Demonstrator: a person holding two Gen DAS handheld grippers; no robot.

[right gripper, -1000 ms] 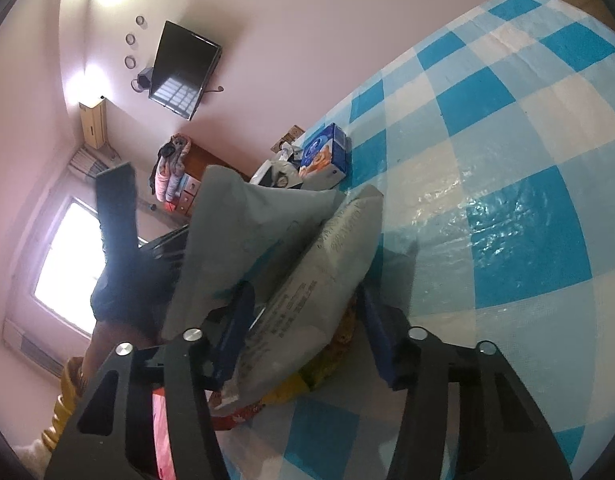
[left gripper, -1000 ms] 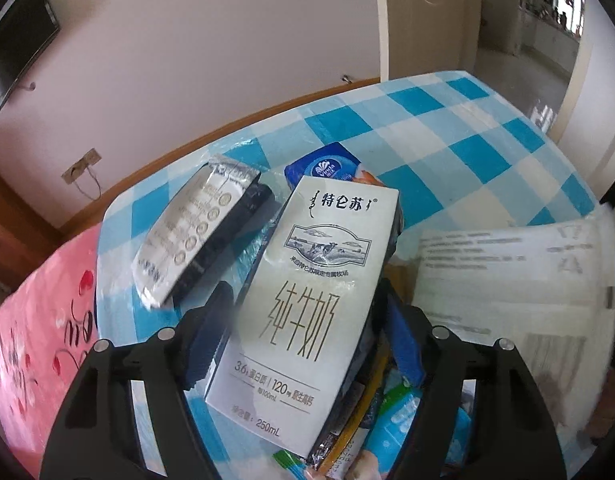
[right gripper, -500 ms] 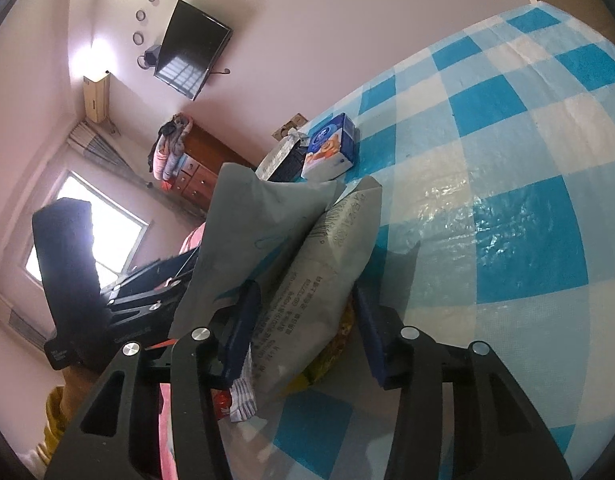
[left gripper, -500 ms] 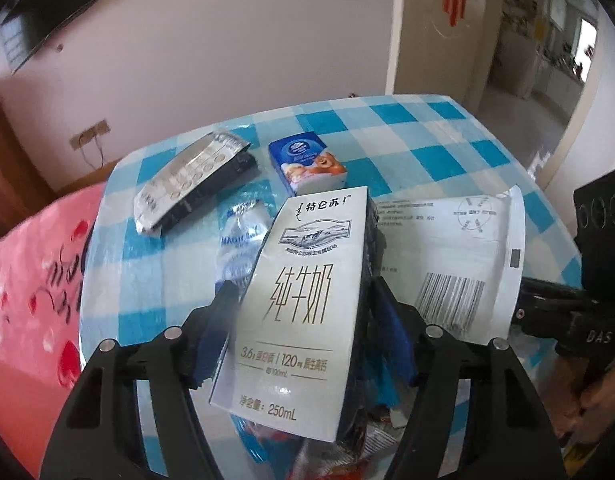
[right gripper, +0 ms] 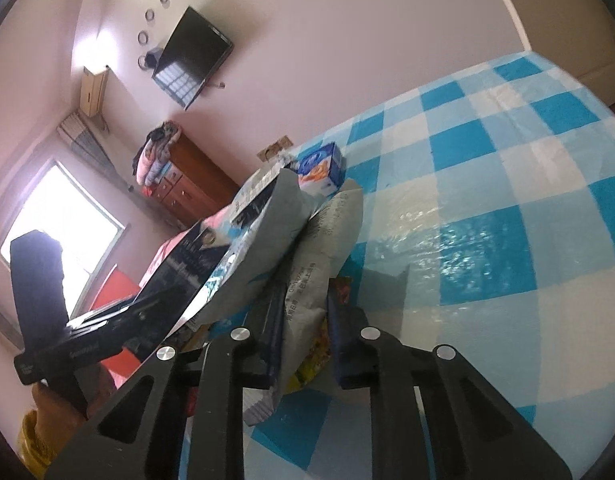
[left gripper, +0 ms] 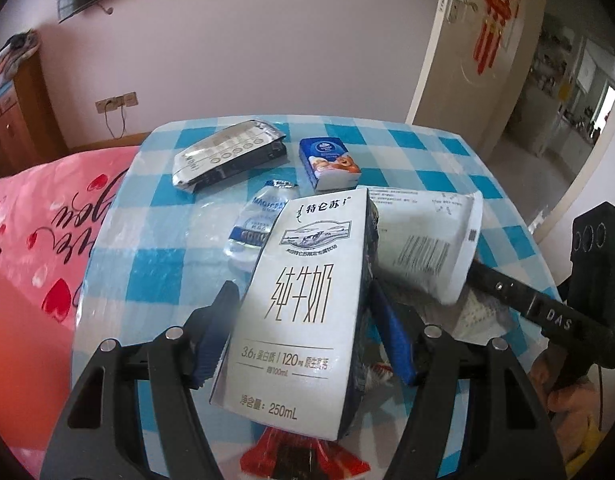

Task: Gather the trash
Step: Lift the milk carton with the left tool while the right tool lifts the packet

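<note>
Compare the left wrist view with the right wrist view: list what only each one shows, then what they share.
Only the left wrist view: the white front of the milk carton clamped in the left hand-held gripper, a silver foil pouch, a crushed plastic bottle, the open doorway.

Only the right wrist view: the window, and the right hand-held gripper shut on the grey mailer bag.

Both: the checked tablecloth, the small blue box, the wall television, the wooden dresser.

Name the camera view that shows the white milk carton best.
Left wrist view: the milk carton fills the centre, printed face fully readable. The right wrist view shows only its dark side edge-on, partly behind a grey bag.
</note>
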